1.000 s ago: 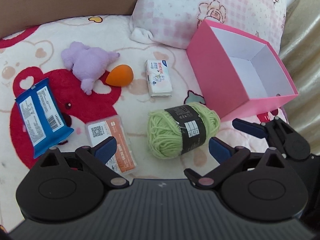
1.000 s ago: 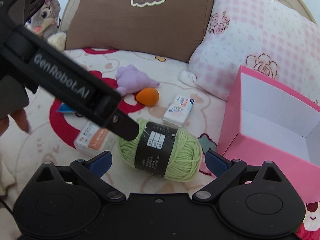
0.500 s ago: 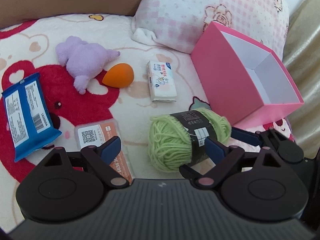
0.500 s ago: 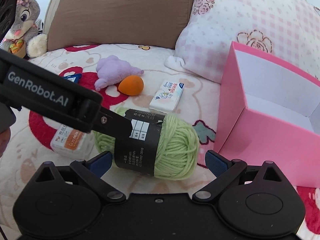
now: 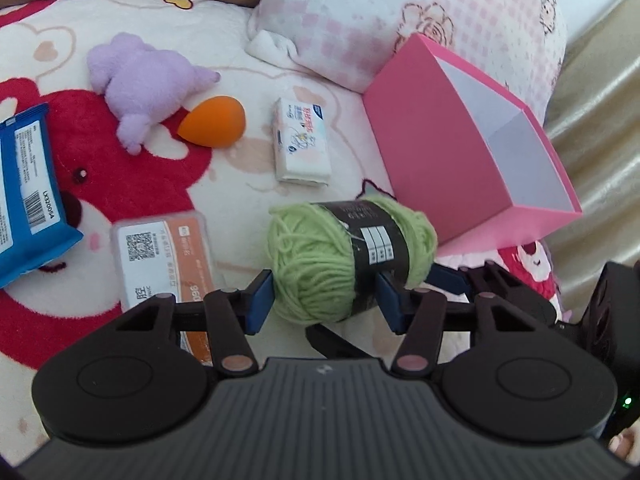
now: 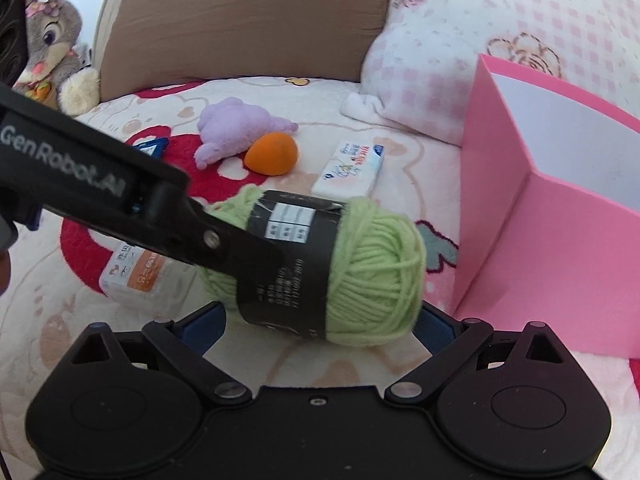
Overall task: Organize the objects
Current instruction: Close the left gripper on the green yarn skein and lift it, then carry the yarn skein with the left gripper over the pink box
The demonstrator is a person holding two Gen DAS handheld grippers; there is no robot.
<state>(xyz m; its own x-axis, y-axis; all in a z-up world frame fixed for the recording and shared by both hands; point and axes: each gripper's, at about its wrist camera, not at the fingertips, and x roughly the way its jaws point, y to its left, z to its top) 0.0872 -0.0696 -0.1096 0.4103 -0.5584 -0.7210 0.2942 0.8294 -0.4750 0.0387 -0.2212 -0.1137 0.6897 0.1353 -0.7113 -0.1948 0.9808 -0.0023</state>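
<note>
Yarn (image 5: 348,256) sat nearest, a soft green ball with a black paper band, lying on the blanket (image 5: 248,168) just left of the pink box (image 5: 436,152). Left gripper (image 5: 324,300) had just been closing, with the yarn between its blue pads; they looked to be touching or nearly touching the fuzzy sides, no clear squeeze seen, so a firm hold was not confirmed. Right gripper (image 6: 316,326) was spread wide around the near end of the same ball, pads apart from it, holding nothing.

Progress looked early: box interior showed white and empty as far as visible, nothing sorted in yet. Yarn seemed first in line; every other item was left on the blanket.

Left of the yarn lay a flat clear plastic case (image 5: 164,256) with an orange label, then a glossy blue packet (image 5: 28,196) at the left edge. Farther out: a small white tissue pack (image 5: 302,144), a smooth orange egg-shaped sponge (image 5: 214,126), a fluffy purple plush (image 5: 144,80). Box was stiff card, square, open-topped. Farthest, a pink checked pillow (image 5: 400,20) and a brown cushion (image 6: 248,20).
</note>
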